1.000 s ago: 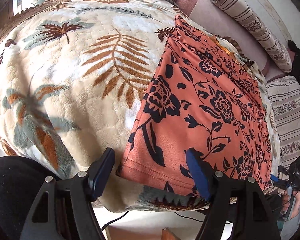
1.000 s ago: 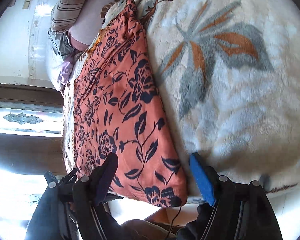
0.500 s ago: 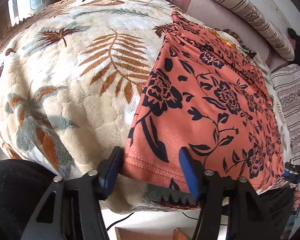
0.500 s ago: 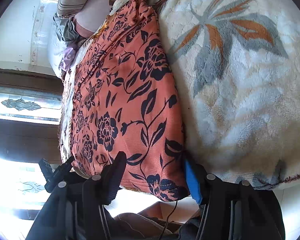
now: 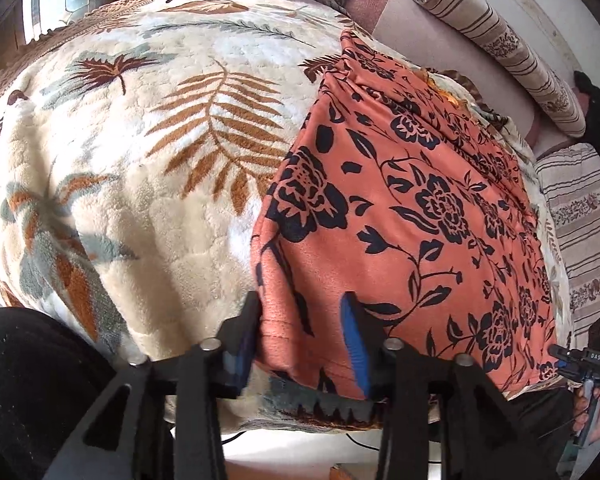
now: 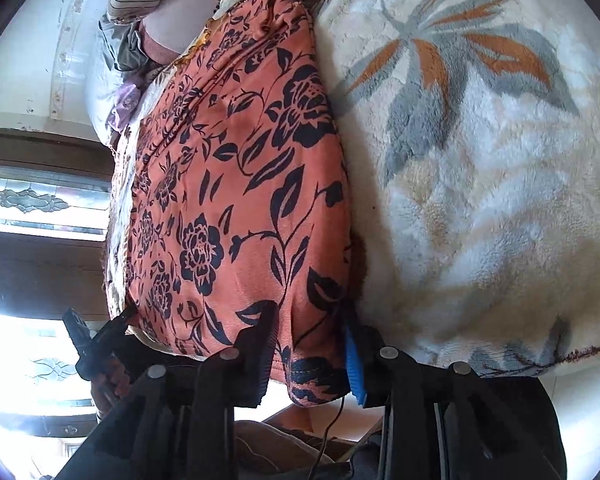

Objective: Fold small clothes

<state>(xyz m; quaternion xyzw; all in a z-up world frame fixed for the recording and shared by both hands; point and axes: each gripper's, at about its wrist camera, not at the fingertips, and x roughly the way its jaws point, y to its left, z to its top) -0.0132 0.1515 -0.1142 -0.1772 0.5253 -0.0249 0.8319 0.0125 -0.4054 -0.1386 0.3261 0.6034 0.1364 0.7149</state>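
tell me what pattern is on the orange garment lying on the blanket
Black roses, leaves and vines printed on orange garment; clearest in the left wrist view.

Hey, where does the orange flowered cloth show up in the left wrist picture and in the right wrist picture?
Left wrist: the orange floral cloth fills the right half, its near corner between the left gripper fingers.
Right wrist: the cloth runs down centre-left, its near corner between the right gripper fingers.
Shared landmark: the leaf-print fleece blanket beneath it.

garment (image 5: 412, 216): flat on the blanket (image 5: 148, 184), reaching its near edge
pillow (image 5: 496, 40): behind the garment
left gripper (image 5: 300, 320), right gripper (image 6: 310, 332): at the garment's two near corners
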